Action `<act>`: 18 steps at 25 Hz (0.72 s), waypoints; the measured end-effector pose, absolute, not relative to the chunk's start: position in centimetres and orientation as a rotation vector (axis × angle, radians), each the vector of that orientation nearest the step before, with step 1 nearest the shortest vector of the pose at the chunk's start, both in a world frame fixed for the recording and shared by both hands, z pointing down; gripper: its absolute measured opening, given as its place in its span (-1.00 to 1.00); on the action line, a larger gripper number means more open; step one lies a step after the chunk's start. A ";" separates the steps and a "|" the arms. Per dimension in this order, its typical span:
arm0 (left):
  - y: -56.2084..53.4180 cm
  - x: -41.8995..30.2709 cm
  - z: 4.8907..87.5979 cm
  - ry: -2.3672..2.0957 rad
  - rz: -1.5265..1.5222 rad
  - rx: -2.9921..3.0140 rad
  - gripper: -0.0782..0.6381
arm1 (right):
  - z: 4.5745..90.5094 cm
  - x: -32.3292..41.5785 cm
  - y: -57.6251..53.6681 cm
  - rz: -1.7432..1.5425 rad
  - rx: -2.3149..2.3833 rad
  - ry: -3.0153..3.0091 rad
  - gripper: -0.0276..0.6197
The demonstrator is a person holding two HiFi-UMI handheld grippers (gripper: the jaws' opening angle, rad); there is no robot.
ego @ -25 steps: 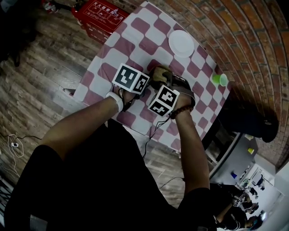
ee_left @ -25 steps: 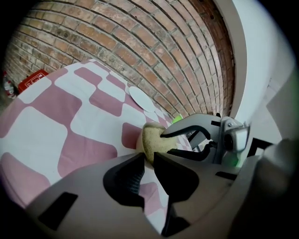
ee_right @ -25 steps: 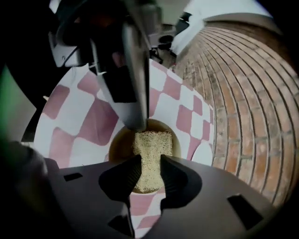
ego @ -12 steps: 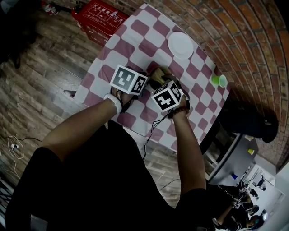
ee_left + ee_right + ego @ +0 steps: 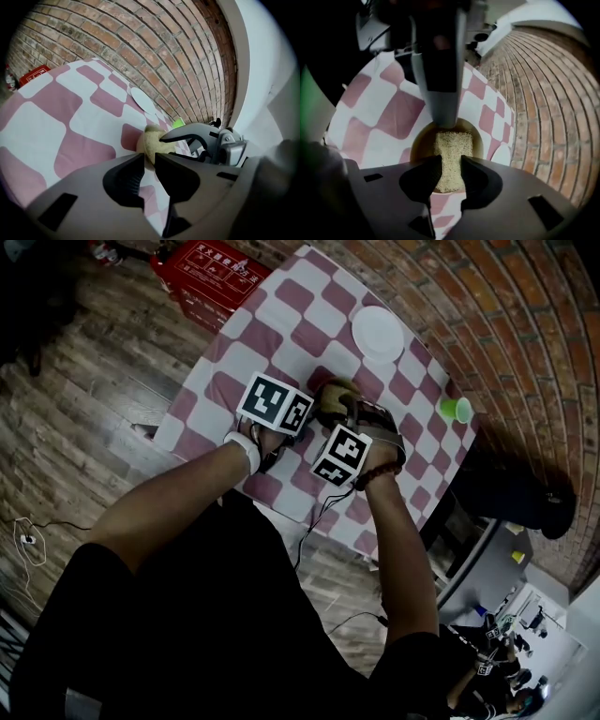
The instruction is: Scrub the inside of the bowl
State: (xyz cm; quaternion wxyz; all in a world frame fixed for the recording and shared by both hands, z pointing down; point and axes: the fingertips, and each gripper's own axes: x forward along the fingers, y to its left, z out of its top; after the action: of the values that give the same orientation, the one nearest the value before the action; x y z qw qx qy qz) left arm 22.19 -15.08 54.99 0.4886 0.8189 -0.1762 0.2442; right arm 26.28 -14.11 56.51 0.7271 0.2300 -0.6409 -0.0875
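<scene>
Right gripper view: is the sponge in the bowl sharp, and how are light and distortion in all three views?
Right gripper view: sponge and bowl sharp and evenly lit; upper left corner black. Left gripper view: brick wall bows strongly from the wide lens; white surface at right washed out. Head view: dim, the person's top nearly featureless, corners darkened.

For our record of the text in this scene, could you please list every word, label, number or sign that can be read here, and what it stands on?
Red box on the floor: white print, too small and blurred to read.
Two marker cubes: black-and-white square patterns only, no letters or numbers.
Nothing else shows readable text.
</scene>
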 end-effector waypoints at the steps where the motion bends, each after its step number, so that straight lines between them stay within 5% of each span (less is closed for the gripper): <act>1: -15.1 22.2 55.0 -0.429 0.593 1.988 -0.55 | 56.2 26.6 -14.4 -0.258 0.496 -1.374 -0.49; 14: -15.3 22.3 55.0 -0.431 0.604 1.990 -0.55 | 57.4 25.7 -14.0 0.364 0.718 -1.583 -0.49; 18: -15.3 22.3 55.0 -0.423 0.613 1.994 -0.55 | 57.7 25.6 -14.1 0.074 0.549 -1.555 -0.49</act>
State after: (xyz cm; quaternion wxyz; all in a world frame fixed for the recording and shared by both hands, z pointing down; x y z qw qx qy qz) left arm 22.33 -15.28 54.99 0.4851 0.8192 -0.1738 0.2517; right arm 25.58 -14.10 57.65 0.6782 0.2445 -0.6922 0.0328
